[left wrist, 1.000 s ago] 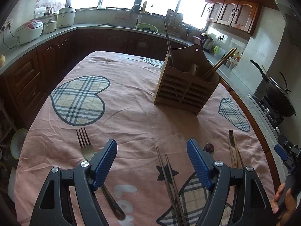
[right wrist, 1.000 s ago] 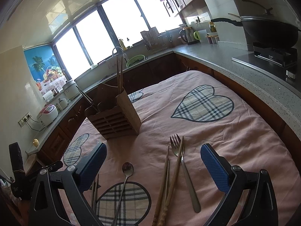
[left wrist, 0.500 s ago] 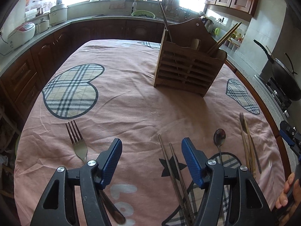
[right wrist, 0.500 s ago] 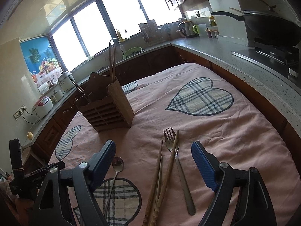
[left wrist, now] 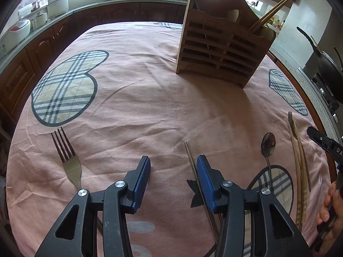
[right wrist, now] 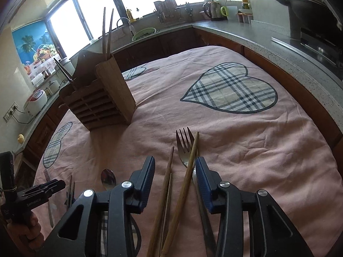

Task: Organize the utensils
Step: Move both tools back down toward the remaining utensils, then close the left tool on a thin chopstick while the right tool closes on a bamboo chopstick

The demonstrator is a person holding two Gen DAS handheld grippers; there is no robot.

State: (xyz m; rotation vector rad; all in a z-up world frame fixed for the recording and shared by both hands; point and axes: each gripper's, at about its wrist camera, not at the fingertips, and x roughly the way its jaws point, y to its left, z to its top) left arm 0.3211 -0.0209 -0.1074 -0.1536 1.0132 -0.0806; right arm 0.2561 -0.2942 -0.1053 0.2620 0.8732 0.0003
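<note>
Task status: early to middle stage, as judged from the layout. The wooden utensil holder [left wrist: 223, 45] stands upright at the far side of the worktop [left wrist: 150, 98] and already carries a pair of wooden chopsticks [right wrist: 106, 32] leaning out of one end compartment and a dark utensil [right wrist: 64, 71] in another. Items not yet stowed lie flat on the pink cloth: a fork [left wrist: 68, 160] at the left, metal chopsticks [left wrist: 194, 167] just beside the inner face of the left hand-held gripper [left wrist: 173, 181], a spoon [left wrist: 268, 147], and a second fork [right wrist: 185, 147] with loose wooden chopsticks [right wrist: 188, 171] crossing its head. All long axes run roughly near-to-far; fork tines, spoon bowl and chopstick tips point toward the holder. The left hand-held gripper is spread and empty. The right hand-held gripper [right wrist: 175, 181] is spread, holds nothing, and straddles the loose wooden chopsticks, with the fork handle just beside its right finger.
</note>
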